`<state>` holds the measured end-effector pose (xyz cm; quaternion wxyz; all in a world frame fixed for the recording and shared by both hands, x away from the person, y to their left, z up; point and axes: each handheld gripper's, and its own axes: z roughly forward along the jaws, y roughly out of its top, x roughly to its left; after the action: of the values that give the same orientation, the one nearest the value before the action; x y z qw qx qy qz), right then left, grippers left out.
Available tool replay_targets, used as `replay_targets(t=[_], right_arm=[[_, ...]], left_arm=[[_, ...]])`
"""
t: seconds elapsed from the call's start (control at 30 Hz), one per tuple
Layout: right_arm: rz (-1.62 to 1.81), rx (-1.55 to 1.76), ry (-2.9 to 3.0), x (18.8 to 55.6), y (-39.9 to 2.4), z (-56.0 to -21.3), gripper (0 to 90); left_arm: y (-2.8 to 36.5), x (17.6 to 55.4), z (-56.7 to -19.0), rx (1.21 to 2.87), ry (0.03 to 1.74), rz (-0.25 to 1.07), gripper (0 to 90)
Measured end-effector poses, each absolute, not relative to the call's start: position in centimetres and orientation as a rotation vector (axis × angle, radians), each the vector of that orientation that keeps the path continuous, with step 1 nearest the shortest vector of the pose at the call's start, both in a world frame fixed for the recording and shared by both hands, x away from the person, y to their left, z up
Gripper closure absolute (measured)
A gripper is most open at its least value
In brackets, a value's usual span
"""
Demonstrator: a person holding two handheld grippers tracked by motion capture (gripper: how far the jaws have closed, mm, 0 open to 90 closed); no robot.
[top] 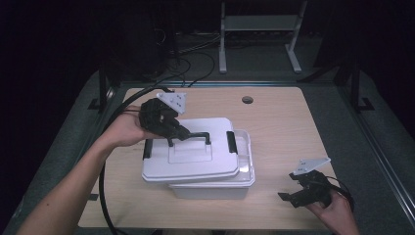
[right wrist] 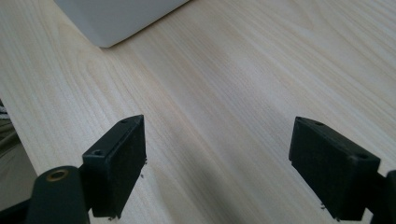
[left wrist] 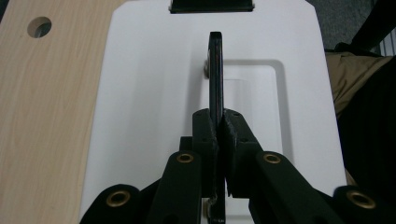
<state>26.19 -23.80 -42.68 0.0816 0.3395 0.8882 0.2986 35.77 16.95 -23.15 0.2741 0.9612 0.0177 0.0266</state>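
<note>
A white plastic box (top: 215, 190) stands mid-table. Its white lid (top: 195, 159) sits askew, shifted left of the base so the base's right rim shows. My left gripper (top: 178, 132) comes in from the left and is shut on the lid's black handle (top: 195, 135). In the left gripper view the jaws of the left gripper (left wrist: 219, 128) pinch the thin handle bar (left wrist: 215, 70) above the lid (left wrist: 149, 93). My right gripper (top: 289, 198) rests low near the table's front right, apart from the box. In its own view the right gripper (right wrist: 217, 168) is open over bare wood, with a corner of the box (right wrist: 112, 18) ahead.
Black latches sit at the lid's ends (top: 231, 142) (top: 146, 148). A cable hole (top: 247, 100) lies in the wooden table (top: 288, 127) behind the box. A thick black cable (top: 103, 181) loops off the left edge. A metal frame (top: 259, 29) stands beyond the table.
</note>
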Motion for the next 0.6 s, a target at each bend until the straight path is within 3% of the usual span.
replay_targets(t=[0.6], right_arm=[[0.902,1.014,2.647,26.1,-23.9,-42.5,18.3]], left_arm=[[14.6,36.2,-24.3,2.596,0.020,0.043,84.5]])
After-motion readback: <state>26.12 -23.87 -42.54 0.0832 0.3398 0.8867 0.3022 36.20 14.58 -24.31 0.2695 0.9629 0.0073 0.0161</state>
